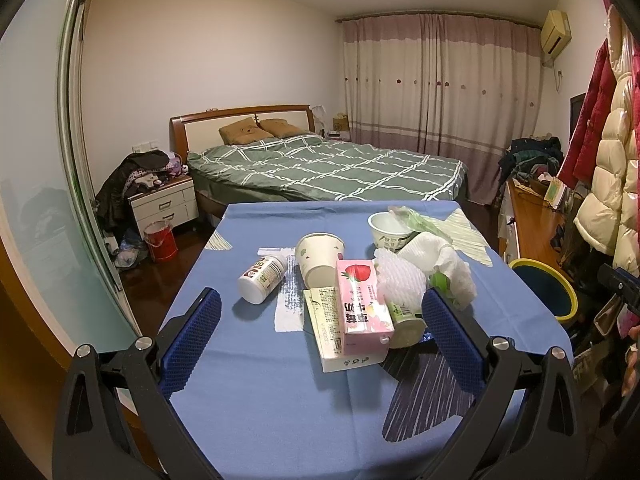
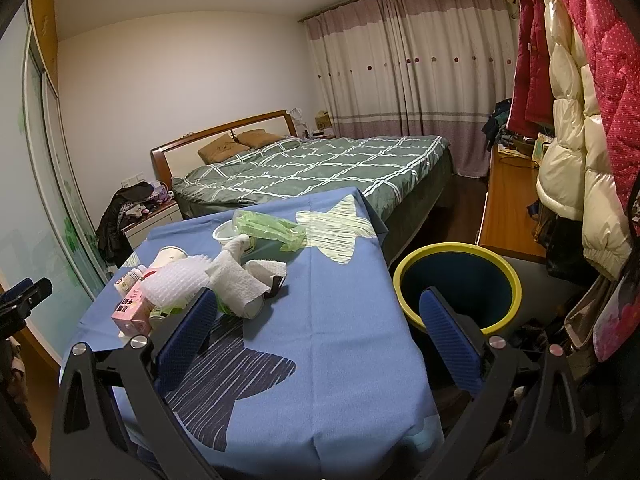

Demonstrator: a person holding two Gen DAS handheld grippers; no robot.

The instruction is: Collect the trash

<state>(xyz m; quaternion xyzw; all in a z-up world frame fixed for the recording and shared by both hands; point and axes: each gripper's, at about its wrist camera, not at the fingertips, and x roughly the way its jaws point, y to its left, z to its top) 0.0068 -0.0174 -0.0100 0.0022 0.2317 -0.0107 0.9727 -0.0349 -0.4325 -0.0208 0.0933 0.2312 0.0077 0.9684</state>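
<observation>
**Trash clustered on the blue cloth, bin standing at the table's right side**

The left gripper is hovering over the near part of the table with its blue-padded jaws spread wide and gripping nothing; the right gripper is likewise gaping wide and empty, one finger over the cloth and the other over the bin.

The blue tablecloth is carrying the litter in one loose heap: a pink strawberry milk carton is lying across a pale flat carton; a white pill bottle is lying on its side just left of them, beside a tipped paper cup; a white foam fruit net is resting against a crumpled paper towel; a small white bowl is sitting farther back, with a green plastic bag draped beside it.

The yellow-rimmed trash bin is standing on the floor just beside the table's right edge, its dark inside facing up.

Behind the table, a bed with a green checked cover is filling the room.
</observation>
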